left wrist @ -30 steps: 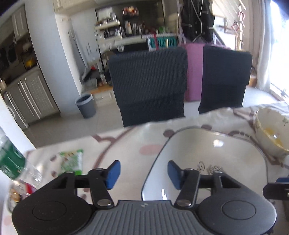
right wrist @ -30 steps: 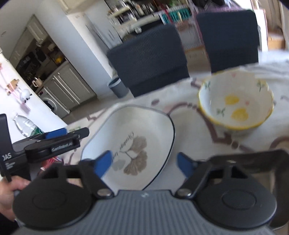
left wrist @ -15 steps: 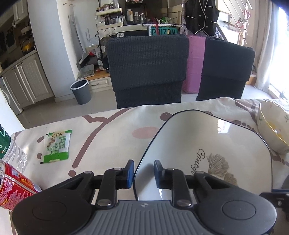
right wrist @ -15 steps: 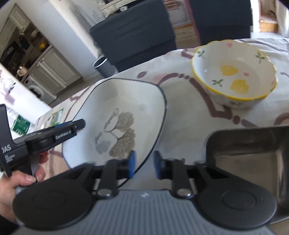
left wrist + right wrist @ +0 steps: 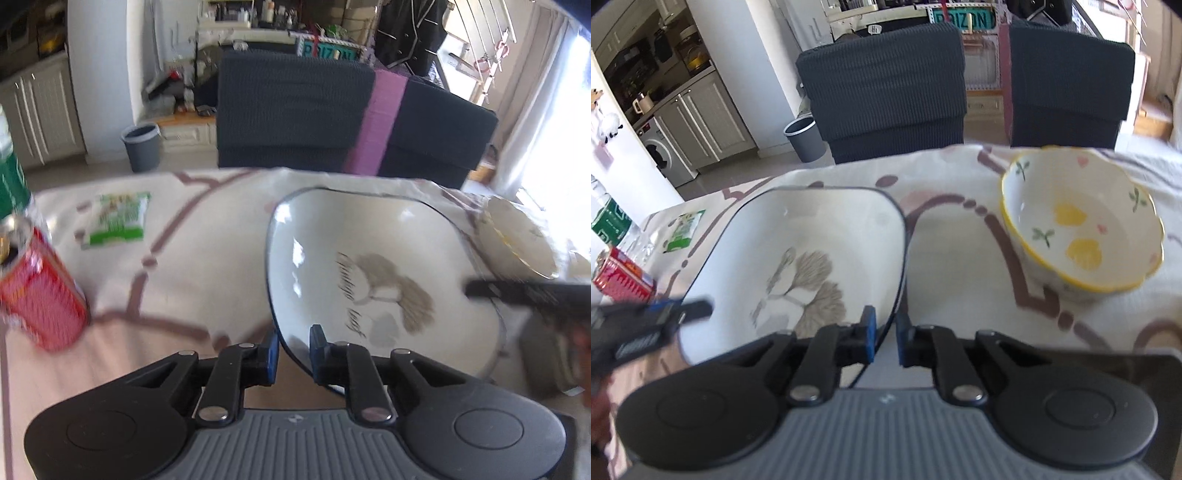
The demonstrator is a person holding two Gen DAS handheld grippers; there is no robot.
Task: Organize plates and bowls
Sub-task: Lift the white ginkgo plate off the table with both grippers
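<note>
A white squarish plate [image 5: 369, 240] with a dark rim and a brown leaf print is held over the patterned tablecloth [image 5: 207, 266]. My left gripper [image 5: 294, 350] has the plate's near left rim between its blue pads, its jaws still closing on it. My right gripper [image 5: 886, 334] pinches the plate's [image 5: 812, 229] near right rim the same way, jaws closing too. Each gripper shows blurred at the edge of the other's view. A scalloped white bowl [image 5: 1082, 229] with a yellow rim and fruit print stands empty to the right of the plate.
A red can [image 5: 37, 288], a green-labelled bottle [image 5: 11, 184] and a green snack packet [image 5: 118, 221] sit on the table's left side. A metal tray [image 5: 1108, 369] lies at the near right. Two dark chairs [image 5: 291, 114] stand behind the far edge.
Both grippers went from wide open to closed on the plate's near rim, one at each side. The plate now sits nearer both cameras and both views have swung.
</note>
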